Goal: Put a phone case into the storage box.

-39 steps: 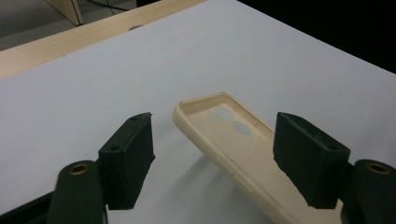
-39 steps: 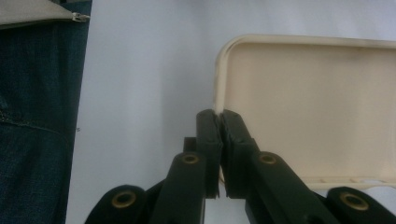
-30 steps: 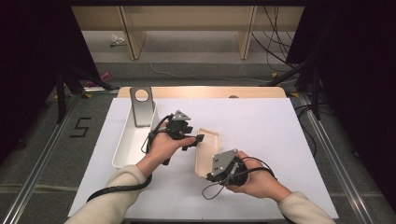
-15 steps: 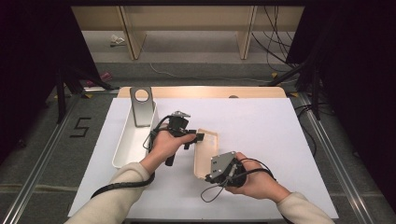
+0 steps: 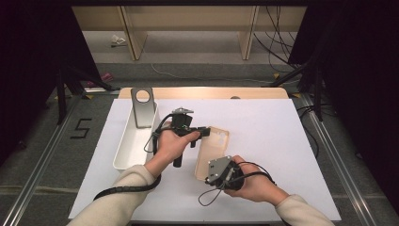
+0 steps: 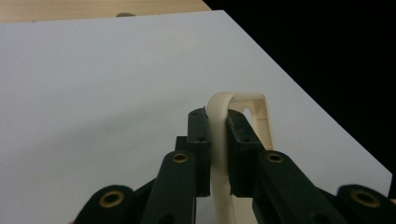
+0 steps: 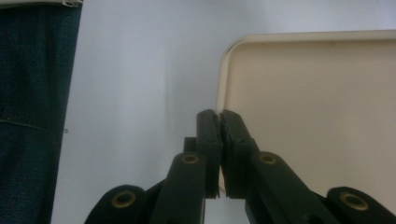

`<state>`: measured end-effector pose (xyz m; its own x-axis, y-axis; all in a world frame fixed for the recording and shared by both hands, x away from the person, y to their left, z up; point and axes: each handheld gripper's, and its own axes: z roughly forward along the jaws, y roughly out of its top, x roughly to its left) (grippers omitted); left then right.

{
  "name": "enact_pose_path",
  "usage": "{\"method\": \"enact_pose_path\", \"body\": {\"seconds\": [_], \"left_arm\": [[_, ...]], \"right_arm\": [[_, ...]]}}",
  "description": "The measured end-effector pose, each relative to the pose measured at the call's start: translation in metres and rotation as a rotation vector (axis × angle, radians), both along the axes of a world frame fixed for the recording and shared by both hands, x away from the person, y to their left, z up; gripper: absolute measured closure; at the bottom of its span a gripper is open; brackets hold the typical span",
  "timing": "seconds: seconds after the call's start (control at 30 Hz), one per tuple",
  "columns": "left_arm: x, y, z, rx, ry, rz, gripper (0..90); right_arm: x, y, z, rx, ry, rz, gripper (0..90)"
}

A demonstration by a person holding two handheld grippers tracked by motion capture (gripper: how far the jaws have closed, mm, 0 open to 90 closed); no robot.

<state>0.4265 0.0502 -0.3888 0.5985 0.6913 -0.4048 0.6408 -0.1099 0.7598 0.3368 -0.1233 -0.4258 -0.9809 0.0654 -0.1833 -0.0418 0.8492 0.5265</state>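
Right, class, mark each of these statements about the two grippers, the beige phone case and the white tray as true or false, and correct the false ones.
1. The left gripper is clamped on the edge of the beige phone case. True.
2. The right gripper stands wide open above the case. False: its jaws are shut on the case's rim.
3. The white tray lies to the left of the case in the high view. True.
4. The case lies inside the white tray. False: it is over the white mat, beside the tray.
5. A grey metal stand stands at the tray's far end. True.
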Motion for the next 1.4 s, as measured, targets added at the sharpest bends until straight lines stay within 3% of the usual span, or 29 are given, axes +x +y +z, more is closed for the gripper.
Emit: {"method": "enact_pose_path", "body": {"seconds": [0.07, 0.17, 0.33, 0.57, 0.87, 1.4], "left_arm": [[-0.003, -0.002, 0.004, 0.000, -0.036, -0.010, 82.1], [-0.006, -0.004, 0.010, 0.076, -0.139, -0.015, 82.4], [-0.007, 0.003, 0.013, 0.107, -0.218, -0.014, 82.3], [-0.010, 0.017, 0.018, 0.144, -0.324, -0.010, 82.2], [-0.011, 0.032, 0.024, 0.144, -0.364, 0.013, 82.2], [-0.010, 0.056, 0.038, 0.103, -0.405, 0.051, 82.1]], "right_arm": [[0.001, 0.000, -0.001, 0.004, -0.001, -0.010, 83.9], [0.003, -0.002, -0.001, 0.026, -0.021, -0.030, 71.2], [0.009, -0.009, 0.001, 0.098, -0.049, -0.099, 49.0], [0.019, -0.021, 0.004, 0.174, -0.042, -0.223, 31.8], [0.028, -0.040, 0.009, 0.298, -0.018, -0.349, 17.1], [0.036, -0.071, 0.011, 0.411, 0.010, -0.473, 16.9]]}}
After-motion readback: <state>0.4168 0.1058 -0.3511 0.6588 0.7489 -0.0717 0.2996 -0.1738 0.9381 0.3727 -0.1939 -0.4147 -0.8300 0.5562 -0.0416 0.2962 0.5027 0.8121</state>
